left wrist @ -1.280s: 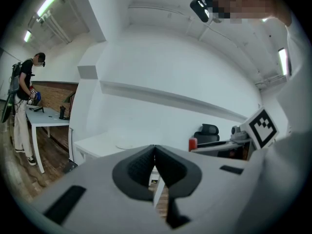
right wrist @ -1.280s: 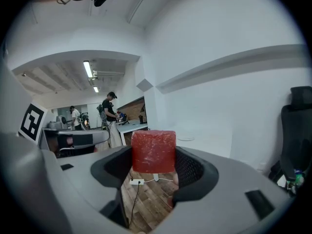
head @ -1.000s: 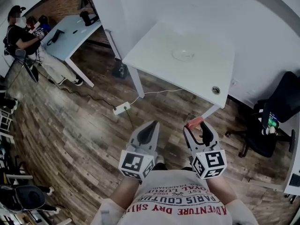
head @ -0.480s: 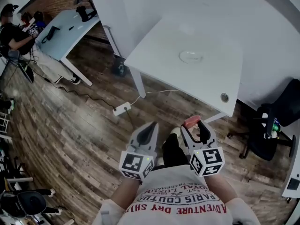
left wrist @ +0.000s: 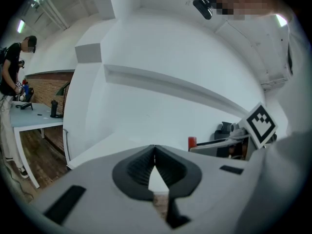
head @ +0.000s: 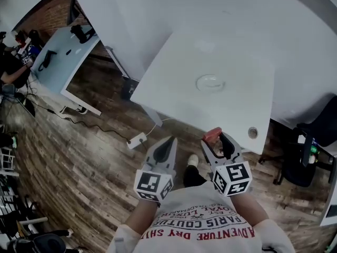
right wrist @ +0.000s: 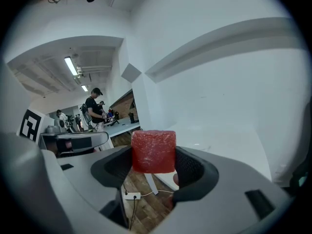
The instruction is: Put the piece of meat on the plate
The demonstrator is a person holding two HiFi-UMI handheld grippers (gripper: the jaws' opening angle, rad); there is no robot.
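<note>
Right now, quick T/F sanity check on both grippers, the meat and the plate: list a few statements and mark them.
1. The right gripper is shut on the piece of meat. True.
2. The left gripper holds a second piece. False: its jaws are together with nothing between them.
3. The piece of meat already lies on the plate. False: the plate is bare, and the meat is between the right gripper's jaws, apart from the plate.
4. The plate sits on the white table. True.
</note>
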